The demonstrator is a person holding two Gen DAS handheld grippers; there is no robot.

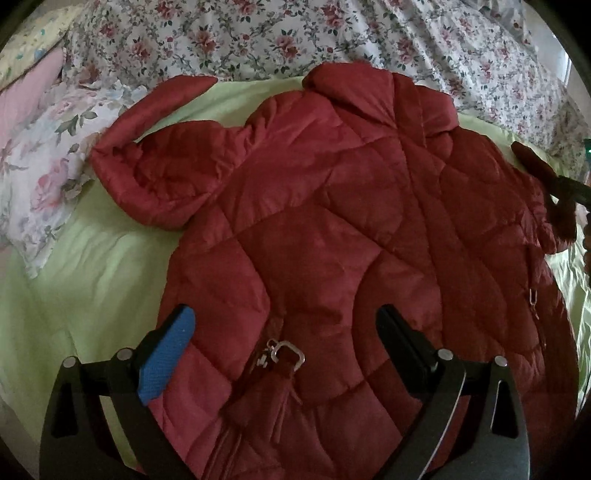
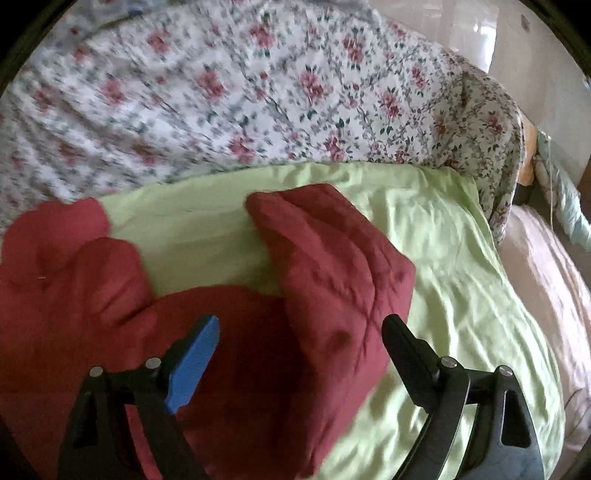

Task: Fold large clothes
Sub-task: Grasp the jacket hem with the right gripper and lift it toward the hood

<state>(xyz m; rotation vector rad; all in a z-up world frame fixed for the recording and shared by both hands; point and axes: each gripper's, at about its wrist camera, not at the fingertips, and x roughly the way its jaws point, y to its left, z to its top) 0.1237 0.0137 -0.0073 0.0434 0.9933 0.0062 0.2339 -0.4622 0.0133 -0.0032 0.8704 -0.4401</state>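
Right now a red quilted jacket [image 1: 332,229] lies spread flat on a pale green sheet [image 1: 92,280], with a flowered quilt [image 1: 258,33] bunched behind it and a flowered pillow [image 1: 48,158] off to the left. The left gripper [image 1: 284,328] hangs over the lower part of the jacket, near a metal zip pull [image 1: 284,354], its jaws wide and gripping nothing. The right gripper [image 2: 299,339] is also spread wide and empty, poised over the jacket's right sleeve [image 2: 325,266], which angles out across the sheet. The step in hand looks like taking that sleeve to fold it in over the body. To do it well, I would bring the jaws down near the cuff end so one finger slides under the padded cloth, close on both layers, then lift only enough to clear the sheet and carry it across in one sweep. Puffy filling tends to slip and spring back, so a deep bite matters more than speed. The left sleeve [image 1: 155,147] lies bent out the other way and would need the same treatment.
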